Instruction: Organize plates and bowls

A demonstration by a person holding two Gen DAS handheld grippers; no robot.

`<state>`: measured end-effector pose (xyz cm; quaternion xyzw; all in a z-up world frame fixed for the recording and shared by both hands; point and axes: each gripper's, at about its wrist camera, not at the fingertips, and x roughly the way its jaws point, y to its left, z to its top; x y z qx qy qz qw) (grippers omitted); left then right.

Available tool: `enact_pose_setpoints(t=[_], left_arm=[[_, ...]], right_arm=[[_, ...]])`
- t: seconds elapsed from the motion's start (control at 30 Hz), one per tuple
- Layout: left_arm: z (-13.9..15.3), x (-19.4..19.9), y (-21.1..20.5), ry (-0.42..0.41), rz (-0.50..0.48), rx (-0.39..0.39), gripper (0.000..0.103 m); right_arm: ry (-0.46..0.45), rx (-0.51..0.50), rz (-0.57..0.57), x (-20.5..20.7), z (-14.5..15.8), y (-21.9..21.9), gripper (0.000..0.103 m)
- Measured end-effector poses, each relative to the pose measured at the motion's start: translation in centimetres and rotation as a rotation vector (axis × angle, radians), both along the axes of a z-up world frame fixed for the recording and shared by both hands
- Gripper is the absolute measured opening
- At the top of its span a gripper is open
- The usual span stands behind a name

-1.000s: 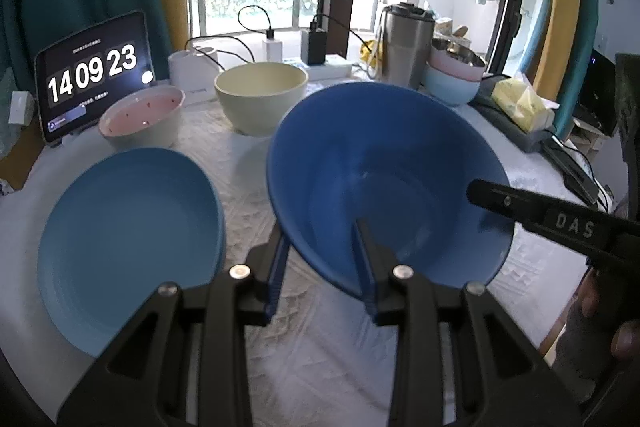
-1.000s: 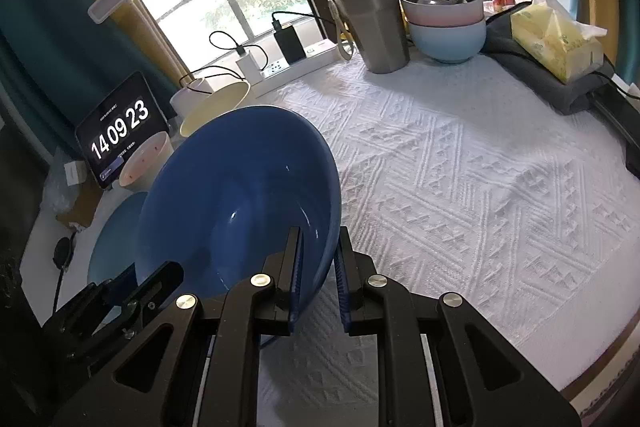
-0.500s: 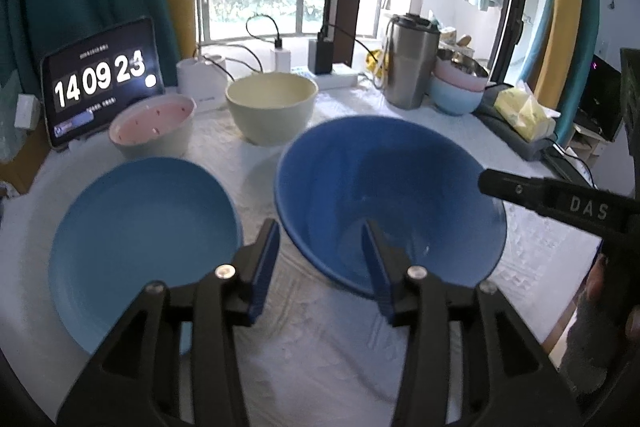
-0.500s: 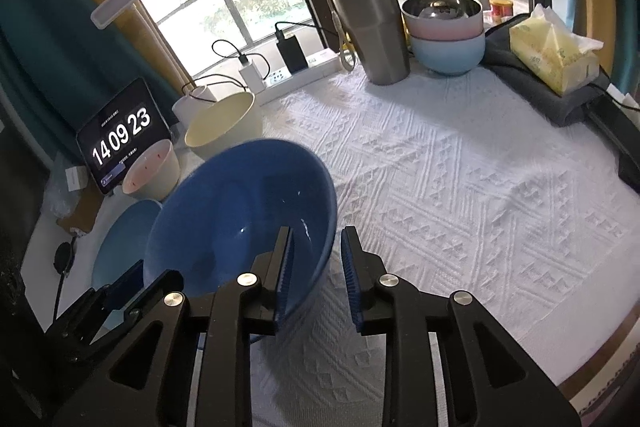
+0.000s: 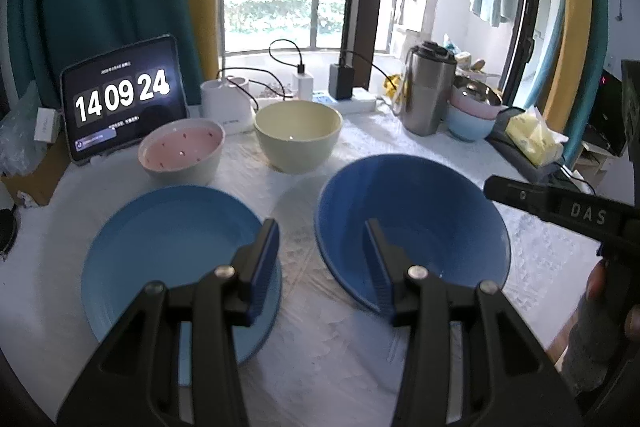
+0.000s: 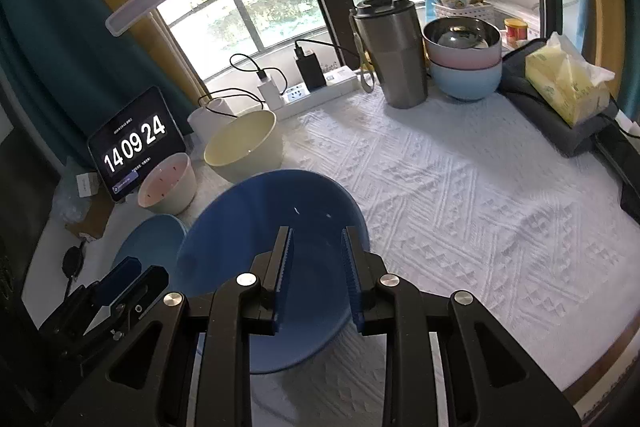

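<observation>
Blue bowl [image 5: 416, 223] upright on white cloth [image 6: 460, 187], just right of blue plate [image 5: 168, 251]. Left gripper [image 5: 322, 247] released, above the bowl's near rim. Right gripper [image 6: 316, 251] released, over the bowl, nothing between pads. Both empty.

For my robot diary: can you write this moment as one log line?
left gripper: open | right gripper: open | dark blue bowl: on tablecloth, unheld | light blue plate: beside it

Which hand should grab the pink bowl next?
Probably left. The left gripper hangs open over the plate, right before the pink bowl. The right gripper sits behind the big blue bowl, farther away.
</observation>
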<state>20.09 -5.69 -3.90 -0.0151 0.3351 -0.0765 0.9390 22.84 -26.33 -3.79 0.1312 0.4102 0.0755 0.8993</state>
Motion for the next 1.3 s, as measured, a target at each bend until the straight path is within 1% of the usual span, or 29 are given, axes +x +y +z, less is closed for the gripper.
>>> enact_pose_setpoints(t=[0.27, 0.7, 0.97, 1.3], left_arm=[[0.9, 1.1, 0.8, -0.01, 0.018, -0.009, 0.045], [1.9, 4.3, 1.8, -0.014, 0.035, -0.022, 0.045], [1.9, 6.0, 2.2, -0.01, 0.041, -0.024, 0.045], [1.4, 9.0, 2.8, 0.001, 0.064, -0.058, 0.045]], right_arm=[[-0.001, -0.007, 0.021, 1.3, 0.8, 1.0, 0.026], [0.007, -0.022, 0.038, 4.4, 1.4, 2.0, 0.026], [0.02, -0.032, 0.048, 6.4, 1.4, 2.6, 0.026], [0.04, -0.062, 0.067, 8.8, 1.0, 3.6, 0.026]])
